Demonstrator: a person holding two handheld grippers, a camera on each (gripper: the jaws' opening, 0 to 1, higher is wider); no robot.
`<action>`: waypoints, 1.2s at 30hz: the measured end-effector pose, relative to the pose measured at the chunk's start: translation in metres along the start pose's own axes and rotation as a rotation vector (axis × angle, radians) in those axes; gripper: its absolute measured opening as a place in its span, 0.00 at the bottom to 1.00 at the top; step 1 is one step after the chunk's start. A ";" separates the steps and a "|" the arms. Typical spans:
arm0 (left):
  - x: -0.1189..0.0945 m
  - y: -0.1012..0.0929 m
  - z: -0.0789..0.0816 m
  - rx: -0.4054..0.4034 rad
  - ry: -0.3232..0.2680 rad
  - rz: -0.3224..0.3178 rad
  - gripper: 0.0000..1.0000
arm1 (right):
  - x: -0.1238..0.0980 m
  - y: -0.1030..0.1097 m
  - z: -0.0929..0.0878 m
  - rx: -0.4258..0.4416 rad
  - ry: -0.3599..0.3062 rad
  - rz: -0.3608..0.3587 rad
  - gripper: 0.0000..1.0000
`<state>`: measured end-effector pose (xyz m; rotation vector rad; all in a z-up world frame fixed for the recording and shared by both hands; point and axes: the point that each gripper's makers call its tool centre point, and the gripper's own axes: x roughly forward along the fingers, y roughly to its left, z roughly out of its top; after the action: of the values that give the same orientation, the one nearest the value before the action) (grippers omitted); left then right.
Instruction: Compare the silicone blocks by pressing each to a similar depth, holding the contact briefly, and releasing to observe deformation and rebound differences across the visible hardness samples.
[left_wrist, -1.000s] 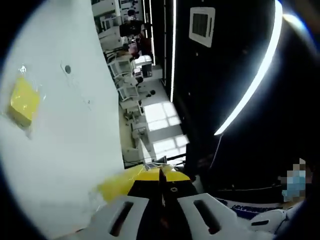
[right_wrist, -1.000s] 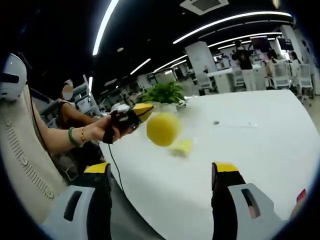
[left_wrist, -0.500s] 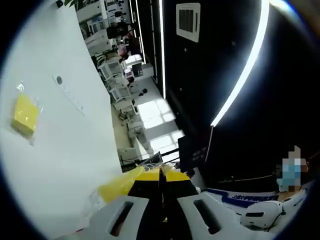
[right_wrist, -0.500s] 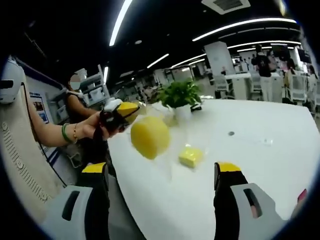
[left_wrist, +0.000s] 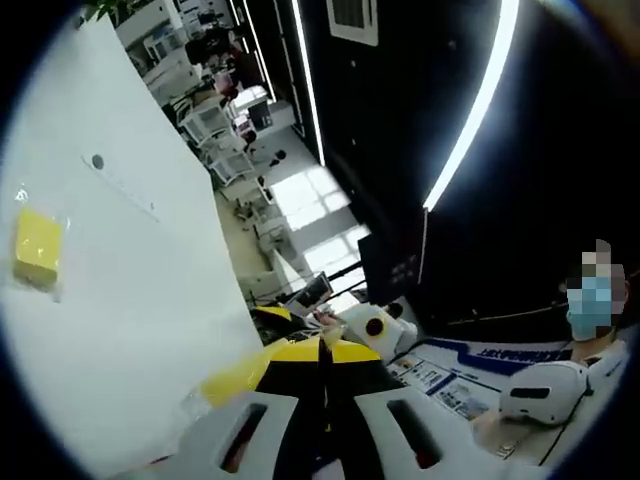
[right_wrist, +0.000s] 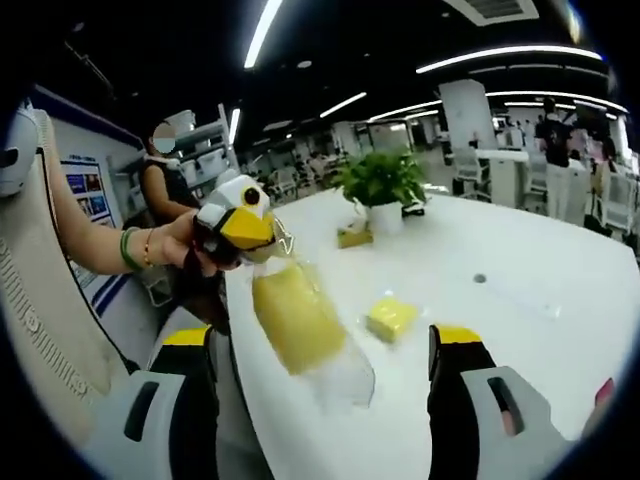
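Observation:
A hand holds my left gripper up above the near corner of the white table. It is shut on the top of a clear bag, and a yellow silicone block hangs tilted inside the bag. In the left gripper view the shut jaws pinch that bag, with the yellow block just to their left. A second yellow block in wrap lies flat on the table, seen also as the wrapped block. My right gripper is open and holds nothing; the hanging bag dangles between its jaws in the view.
A third yellowish block lies by a potted plant at the table's far side. A small round hole marks the tabletop. A person sits behind the left gripper. Desks and chairs stand far back.
The left gripper came nearer to the right gripper's camera and rose. The bagged block swung below it and now hangs lower and edge-on. Both views shifted with the hands.

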<state>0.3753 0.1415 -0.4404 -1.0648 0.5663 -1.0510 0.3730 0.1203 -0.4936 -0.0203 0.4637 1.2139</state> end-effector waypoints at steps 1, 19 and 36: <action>0.001 0.000 0.000 0.003 0.001 0.001 0.00 | 0.001 0.000 0.000 -0.005 0.005 0.005 0.81; 0.004 0.001 -0.006 -0.018 0.051 -0.025 0.00 | 0.032 0.016 -0.010 -0.050 0.124 0.189 0.55; 0.000 -0.003 -0.006 0.001 0.048 -0.027 0.00 | 0.037 0.030 -0.011 -0.130 0.132 0.279 0.29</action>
<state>0.3693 0.1381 -0.4405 -1.0514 0.5912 -1.1030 0.3517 0.1617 -0.5102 -0.1520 0.5137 1.5222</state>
